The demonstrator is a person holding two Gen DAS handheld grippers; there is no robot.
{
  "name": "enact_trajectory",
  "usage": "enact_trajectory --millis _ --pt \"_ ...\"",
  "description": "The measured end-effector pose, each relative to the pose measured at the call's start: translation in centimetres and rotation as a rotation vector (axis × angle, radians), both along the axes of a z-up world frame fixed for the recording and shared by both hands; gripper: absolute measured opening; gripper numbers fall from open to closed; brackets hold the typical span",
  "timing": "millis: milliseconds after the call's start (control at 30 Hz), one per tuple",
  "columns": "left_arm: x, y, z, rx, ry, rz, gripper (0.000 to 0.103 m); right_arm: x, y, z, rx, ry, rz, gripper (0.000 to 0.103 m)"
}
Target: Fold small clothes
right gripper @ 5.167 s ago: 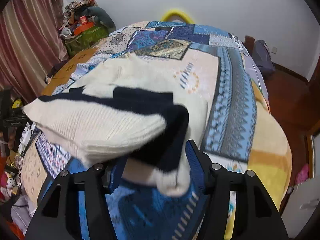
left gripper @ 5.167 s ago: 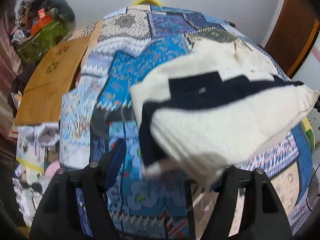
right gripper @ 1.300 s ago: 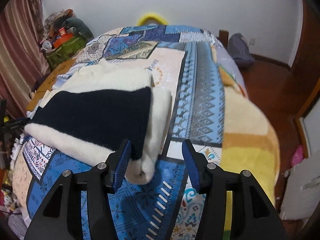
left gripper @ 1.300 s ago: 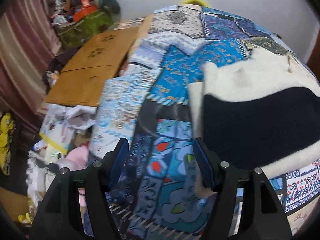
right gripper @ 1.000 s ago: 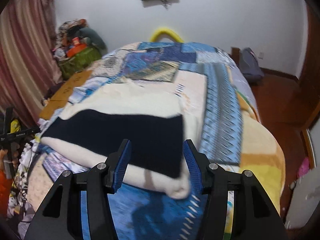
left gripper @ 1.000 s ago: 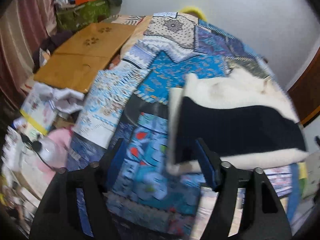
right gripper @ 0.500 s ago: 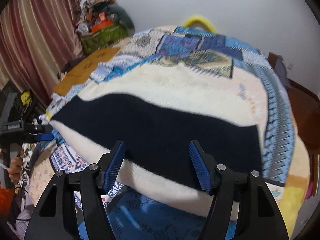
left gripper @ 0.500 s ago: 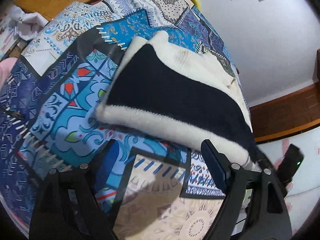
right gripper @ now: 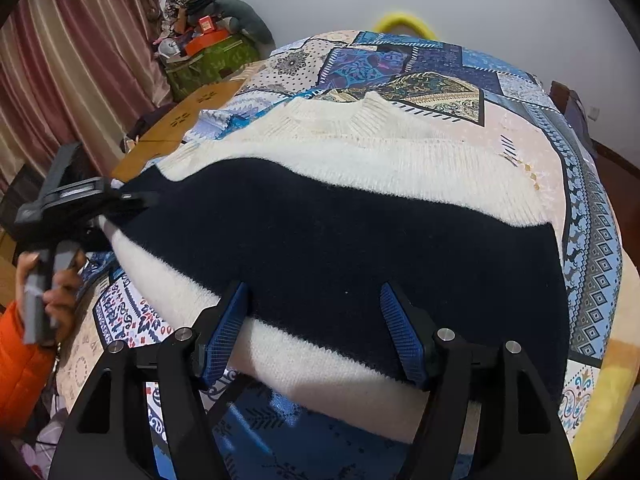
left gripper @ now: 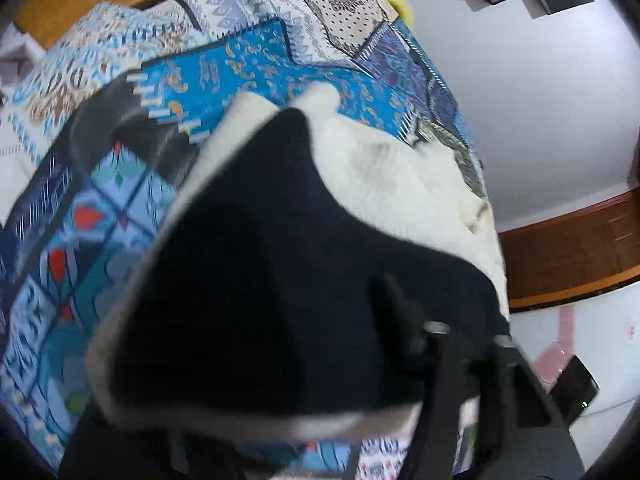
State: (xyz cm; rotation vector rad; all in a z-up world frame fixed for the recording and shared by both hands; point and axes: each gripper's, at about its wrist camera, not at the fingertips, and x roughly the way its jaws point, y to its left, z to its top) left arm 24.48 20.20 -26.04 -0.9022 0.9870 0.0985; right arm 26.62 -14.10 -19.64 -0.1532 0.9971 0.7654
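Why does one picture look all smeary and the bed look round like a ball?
Left wrist view: the sweater sits very close to the lens and is smeared by motion, so its edges look fuzzy. Right wrist view: sharper, you can see the knit and the right tongs. Both views: the fisheye lens bends the bedspread into a dome.

Patchwork bedspread, striped curtain, green box, yellow ring.

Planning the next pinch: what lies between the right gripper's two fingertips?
In the right wrist view, the open right gripper straddles the folded sweater: its navy band and cream near edge fill the gap.
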Motion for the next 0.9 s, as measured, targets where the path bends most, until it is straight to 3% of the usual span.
enact_trajectory --millis 67,167,433,667,900 --pt "0.1 0.6 0.1 -0.002 -0.009 0.011 0.029 0.0 -0.1 0.2 0.003 0.003 0.002 0.065" --pt "-0.3 1.5 1.7 0.063 -0.036 0.017 0.026 -0.1 -0.5 0.9 0.020 -0.005 -0.008 0.064" --pt "-1.9 1.5 9.8 0.380 -0.108 0.061 0.025 -0.8 -1.4 2.1 0.081 -0.029 -0.036 0.064" --pt "-0.3 -4.3 16.3 0.524 -0.216 -0.055 0.024 -0.8 -1.2 0.9 0.090 -0.029 -0.050 0.055" --pt "3.8 -12.1 20.5 0.573 -0.313 -0.170 0.024 -0.2 -1.4 -0.3 0.080 0.023 -0.047 0.054"
